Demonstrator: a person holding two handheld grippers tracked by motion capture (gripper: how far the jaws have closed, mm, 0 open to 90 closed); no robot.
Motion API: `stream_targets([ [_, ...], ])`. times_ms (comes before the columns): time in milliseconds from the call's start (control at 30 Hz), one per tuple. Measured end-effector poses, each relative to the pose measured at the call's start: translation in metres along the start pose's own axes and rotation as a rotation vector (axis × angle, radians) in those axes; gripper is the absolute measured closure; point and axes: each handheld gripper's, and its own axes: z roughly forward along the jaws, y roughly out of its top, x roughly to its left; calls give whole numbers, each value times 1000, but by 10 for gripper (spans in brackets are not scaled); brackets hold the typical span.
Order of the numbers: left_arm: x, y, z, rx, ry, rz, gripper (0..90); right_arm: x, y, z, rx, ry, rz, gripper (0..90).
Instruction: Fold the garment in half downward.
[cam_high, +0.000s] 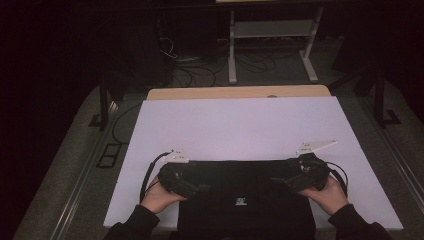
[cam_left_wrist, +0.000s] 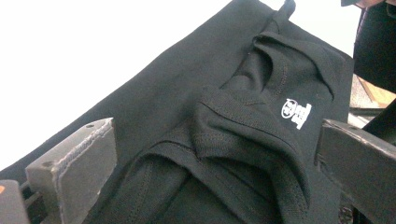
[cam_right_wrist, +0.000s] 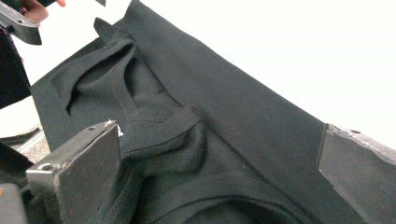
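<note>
Both jaws gape wide on the left hand-held gripper (cam_high: 200, 189) and the right hand-held gripper (cam_high: 278, 181), nothing pinched, each poised over an end of the folded black garment (cam_high: 240, 187). It lies flat on the near edge of the white bench (cam_high: 240, 125), which stretches away beyond.

White table (cam_high: 240, 125) — black garment (cam_high: 245, 200)
</note>
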Motion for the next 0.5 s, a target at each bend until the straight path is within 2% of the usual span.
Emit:
stream_targets([
  [300, 7, 5, -10, -21, 13, 20, 0, -11, 2, -5, -11, -2, -1, 0],
  [500, 14, 8, -19, -41, 32, 16, 0, -18, 5, -13, -34, -18, -2, 0],
])
